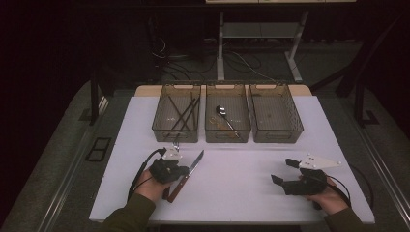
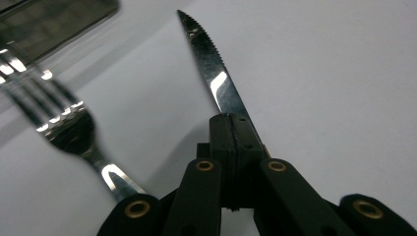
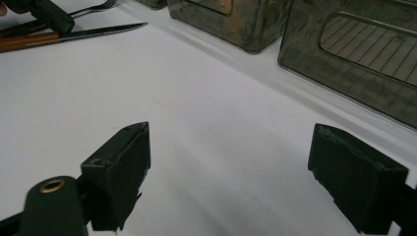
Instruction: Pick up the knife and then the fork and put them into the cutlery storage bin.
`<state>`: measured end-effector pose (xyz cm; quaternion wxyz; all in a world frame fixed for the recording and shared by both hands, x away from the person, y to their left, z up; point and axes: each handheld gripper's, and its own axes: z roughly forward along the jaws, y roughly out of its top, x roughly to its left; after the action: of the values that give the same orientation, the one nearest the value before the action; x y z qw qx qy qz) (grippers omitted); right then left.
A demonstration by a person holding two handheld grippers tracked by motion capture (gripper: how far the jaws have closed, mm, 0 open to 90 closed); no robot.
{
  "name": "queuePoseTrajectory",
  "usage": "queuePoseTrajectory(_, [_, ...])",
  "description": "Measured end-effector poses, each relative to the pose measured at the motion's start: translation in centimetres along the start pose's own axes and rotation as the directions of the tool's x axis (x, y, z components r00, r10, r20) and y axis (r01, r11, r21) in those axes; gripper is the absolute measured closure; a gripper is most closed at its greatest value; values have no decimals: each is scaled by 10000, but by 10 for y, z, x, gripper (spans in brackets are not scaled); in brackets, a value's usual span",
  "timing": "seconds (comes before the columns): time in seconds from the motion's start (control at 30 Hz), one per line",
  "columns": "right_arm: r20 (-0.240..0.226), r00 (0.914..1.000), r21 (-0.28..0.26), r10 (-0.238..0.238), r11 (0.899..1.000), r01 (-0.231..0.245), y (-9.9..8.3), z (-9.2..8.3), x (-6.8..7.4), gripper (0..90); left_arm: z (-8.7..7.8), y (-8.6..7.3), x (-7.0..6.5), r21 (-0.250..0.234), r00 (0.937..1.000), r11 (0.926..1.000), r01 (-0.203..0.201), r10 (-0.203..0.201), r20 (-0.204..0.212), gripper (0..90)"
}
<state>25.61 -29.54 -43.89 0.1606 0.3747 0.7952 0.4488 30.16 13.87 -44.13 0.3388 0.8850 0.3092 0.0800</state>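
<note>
Observing the knife (image 1: 187, 173): serrated steel blade, brown wooden handle, lying flat on the white table (image 1: 241, 193) near its left front, tip toward the bins. Just left of it we note a fork (image 2: 74, 130), tines blurred. Three mesh bins (image 1: 227, 119) stand behind; the left holds dark sticks, the middle a spoon (image 1: 221, 111). Our left gripper (image 2: 231, 132) is clenched, jaws pressed together over the blade's base; whether they pinch it we cannot tell. Our right gripper (image 3: 228, 167) rests well apart, jaws spread and empty.
</note>
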Motion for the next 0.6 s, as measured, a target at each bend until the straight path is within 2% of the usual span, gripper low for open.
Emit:
queuePoseTrajectory(0.03, [4,10000,1,-2,10000,2,0,0,0,163,1,1,-1,35,9997,9998,-219,219,92,893])
queuePoseTrajectory(0.07, [11,10000,-6,-8,10000,8,0,0,0,163,2,2,-4,43,9997,9998,-178,177,144,893])
queuePoseTrajectory(0.1, [8,10000,-4,-6,10000,6,0,0,0,163,3,2,-5,13,9990,9994,-357,356,261,893])
queuePoseTrajectory(0.13, [10,10000,1,1,10000,-1,0,0,0,163,3,3,-7,17,9989,9995,-311,310,339,893])
queuePoseTrajectory(0.3, [-4,10000,-3,-21,10000,21,0,0,0,163,7,6,-16,11,9957,9978,-662,660,647,893])
queuePoseTrajectory(0.37, [-8,10000,3,-17,10000,17,0,0,0,163,8,7,-20,22,9924,9963,-864,859,880,893])
queuePoseTrajectory(0.4, [-12,10000,14,-10,10000,10,0,0,0,163,9,7,-24,0,9925,9966,-824,821,906,893])
queuePoseTrajectory(0.47, [-15,10000,30,-9,10000,9,0,0,0,163,10,9,-26,16,9868,9942,-1071,1061,1226,893])
queuePoseTrajectory(0.5, [-15,10000,36,-13,10000,13,0,0,1,163,11,9,-28,38,9848,9924,-1230,1215,1243,893])
queuePoseTrajectory(0.57, [-14,10000,30,-19,10000,19,0,0,1,163,11,10,-28,11,9841,9919,-1266,1255,1254,893])
queuePoseTrajectory(0.6, [-11,10000,20,-11,10000,11,0,0,1,163,10,9,-29,-69,9868,9946,-1035,1035,1242,893])
